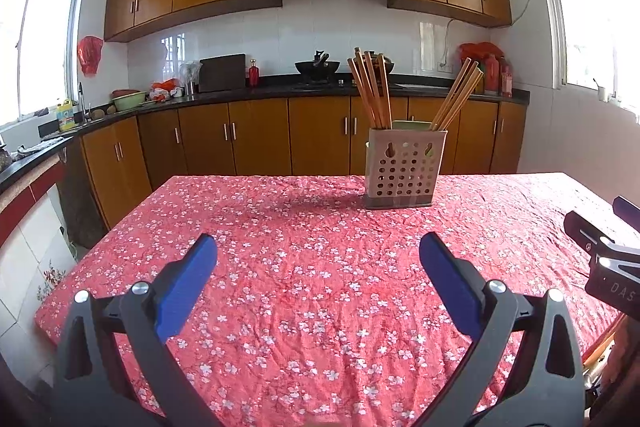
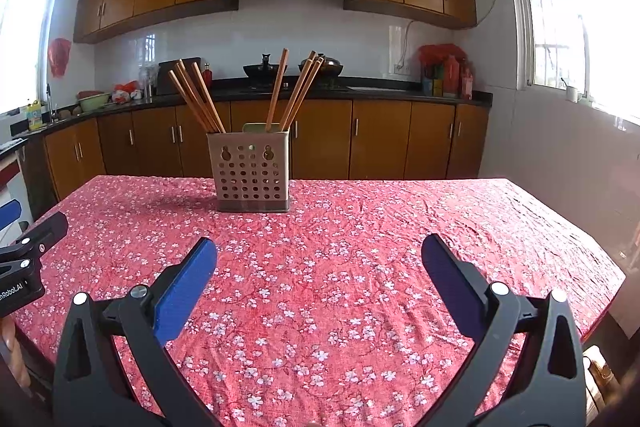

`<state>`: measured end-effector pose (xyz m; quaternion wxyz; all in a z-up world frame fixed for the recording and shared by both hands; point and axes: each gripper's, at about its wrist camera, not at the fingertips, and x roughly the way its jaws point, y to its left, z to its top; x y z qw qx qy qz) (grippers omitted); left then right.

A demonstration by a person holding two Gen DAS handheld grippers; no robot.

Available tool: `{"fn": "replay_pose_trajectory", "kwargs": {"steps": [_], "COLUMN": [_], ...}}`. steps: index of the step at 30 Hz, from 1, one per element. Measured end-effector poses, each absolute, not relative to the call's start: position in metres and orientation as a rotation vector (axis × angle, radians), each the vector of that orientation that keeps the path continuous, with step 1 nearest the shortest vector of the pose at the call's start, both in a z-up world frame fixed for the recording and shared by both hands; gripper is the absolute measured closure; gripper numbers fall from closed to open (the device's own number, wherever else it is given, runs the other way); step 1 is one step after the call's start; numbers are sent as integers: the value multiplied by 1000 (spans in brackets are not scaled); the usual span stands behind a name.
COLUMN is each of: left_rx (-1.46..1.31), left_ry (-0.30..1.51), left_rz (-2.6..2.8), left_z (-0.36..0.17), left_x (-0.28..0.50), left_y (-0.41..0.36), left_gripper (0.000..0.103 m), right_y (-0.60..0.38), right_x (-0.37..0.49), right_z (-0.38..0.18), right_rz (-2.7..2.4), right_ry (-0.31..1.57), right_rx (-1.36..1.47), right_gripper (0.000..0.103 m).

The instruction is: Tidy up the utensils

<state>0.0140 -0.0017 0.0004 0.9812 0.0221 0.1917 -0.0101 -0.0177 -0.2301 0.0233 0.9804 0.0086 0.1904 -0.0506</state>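
Observation:
A beige perforated utensil holder [image 1: 404,169] [image 2: 253,171] stands upright toward the far side of the table, which is covered by a red flowered cloth [image 1: 312,267] [image 2: 340,267]. Several wooden chopsticks [image 1: 370,91] [image 2: 198,97] lean out of it in two bunches, one left and one right. My left gripper [image 1: 318,247] hovers over the near part of the table, open with nothing between its blue pads. My right gripper [image 2: 319,249] is beside it, also open and holding nothing. Both are well short of the holder. Each gripper's black body shows at the edge of the other's view.
Behind the table runs a dark kitchen counter [image 1: 280,89] with wooden cabinets, a wok [image 1: 317,67], bottles and bowls. Windows sit on the left and right walls. The table's left edge [image 1: 100,239] drops to a tiled floor.

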Motion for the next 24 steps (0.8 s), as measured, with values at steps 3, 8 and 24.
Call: {"fn": "replay_pose_trajectory", "kwargs": {"steps": [3, 8, 24], "left_rx": [46, 41, 39], "left_ry": [387, 386, 389], "left_rz": [-23, -25, -29], "left_z": [-1, -1, -1], "left_x": [13, 12, 12], "left_y": [-1, 0, 0], "left_gripper": [4, 4, 4], "right_y": [-231, -232, -233], "right_x": [-17, -17, -16], "right_z": [22, 23, 21], "right_rz": [-101, -100, -100], "right_ry": [389, 392, 394], "right_rx": [24, 30, 35], "right_gripper": [2, 2, 2]}}
